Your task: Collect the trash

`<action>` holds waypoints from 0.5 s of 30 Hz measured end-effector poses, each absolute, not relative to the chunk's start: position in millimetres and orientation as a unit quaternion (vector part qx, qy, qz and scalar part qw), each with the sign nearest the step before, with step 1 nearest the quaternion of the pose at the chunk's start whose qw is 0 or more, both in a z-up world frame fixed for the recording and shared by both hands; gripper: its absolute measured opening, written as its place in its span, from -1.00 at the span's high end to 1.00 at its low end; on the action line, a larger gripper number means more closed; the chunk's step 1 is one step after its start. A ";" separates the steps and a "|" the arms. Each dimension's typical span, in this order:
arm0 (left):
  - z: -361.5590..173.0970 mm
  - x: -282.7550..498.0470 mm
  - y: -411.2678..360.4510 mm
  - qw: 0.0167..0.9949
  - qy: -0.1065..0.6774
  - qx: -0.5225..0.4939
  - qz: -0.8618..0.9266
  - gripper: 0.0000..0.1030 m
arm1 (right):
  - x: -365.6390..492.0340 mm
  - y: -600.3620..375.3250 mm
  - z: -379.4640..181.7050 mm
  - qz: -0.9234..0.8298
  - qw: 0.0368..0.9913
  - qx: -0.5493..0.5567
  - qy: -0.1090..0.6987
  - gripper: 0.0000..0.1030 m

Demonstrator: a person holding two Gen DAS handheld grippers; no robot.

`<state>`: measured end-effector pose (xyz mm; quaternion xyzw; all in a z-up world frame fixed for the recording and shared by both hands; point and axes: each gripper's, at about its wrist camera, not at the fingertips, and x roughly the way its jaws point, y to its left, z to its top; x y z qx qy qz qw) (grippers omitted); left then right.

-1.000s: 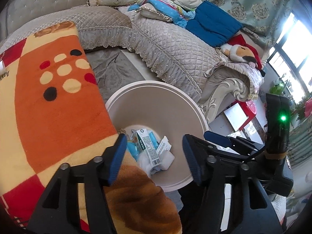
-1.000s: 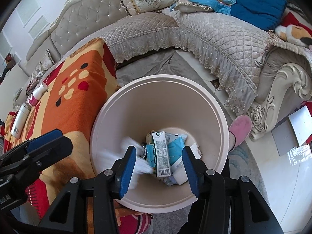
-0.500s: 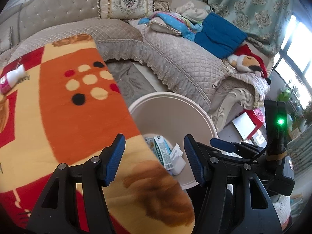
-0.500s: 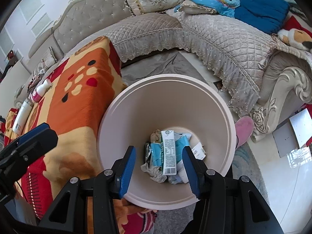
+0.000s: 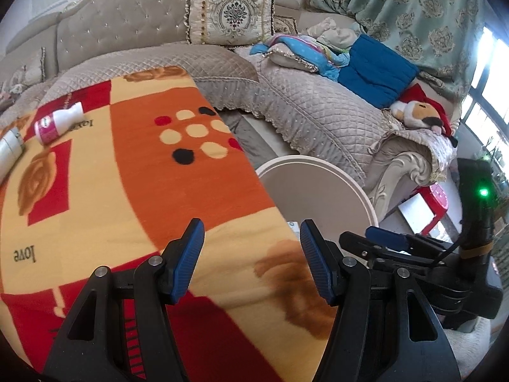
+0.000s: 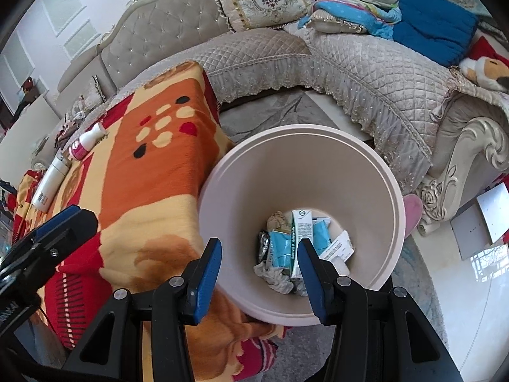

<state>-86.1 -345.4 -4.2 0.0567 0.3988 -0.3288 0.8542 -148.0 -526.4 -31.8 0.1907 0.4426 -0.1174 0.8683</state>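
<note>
My left gripper point(image 5: 251, 242) hangs open over the orange and red blanket point(image 5: 143, 175), with nothing between its blue pads. A pink and white bottle point(image 5: 59, 124) and a white tube point(image 5: 9, 146) lie on the blanket at the far left. My right gripper point(image 6: 259, 254) stands open above the cream trash bin point(image 6: 318, 130), holding nothing. At the bin's bottom lie a milk carton point(image 6: 300, 229), blue packets point(image 6: 280, 248), a crumpled tissue point(image 6: 276, 278) and a paper label point(image 6: 338, 248). The bottle point(image 6: 87, 141) and tube point(image 6: 51, 184) also show in the right wrist view.
The grey quilted sofa point(image 5: 318, 111) wraps around behind the bin point(image 5: 318, 184). It carries an embroidered cushion point(image 5: 229, 16), a blue cushion point(image 5: 375, 73) and a plush toy point(image 5: 420, 114). A pink slipper point(image 6: 412, 210) and a red stool point(image 5: 440, 197) stand on the floor to the right.
A white tissue blurred beside the right gripper's finger has dropped into the bin. Both grippers have drifted left toward the blanket; the left one tilted up, bringing the bottle into view.
</note>
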 end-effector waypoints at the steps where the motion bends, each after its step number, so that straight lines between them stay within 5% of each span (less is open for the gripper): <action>1: -3.8 -87.4 -343.7 0.856 0.396 0.058 -0.327 -0.19 | -149.4 -524.1 -30.6 -0.119 0.869 0.189 0.441 0.08; 15: 14.0 -117.5 -321.5 0.877 0.350 0.058 -0.324 -0.19 | -186.0 -500.8 6.9 -0.151 0.896 0.174 0.381 0.07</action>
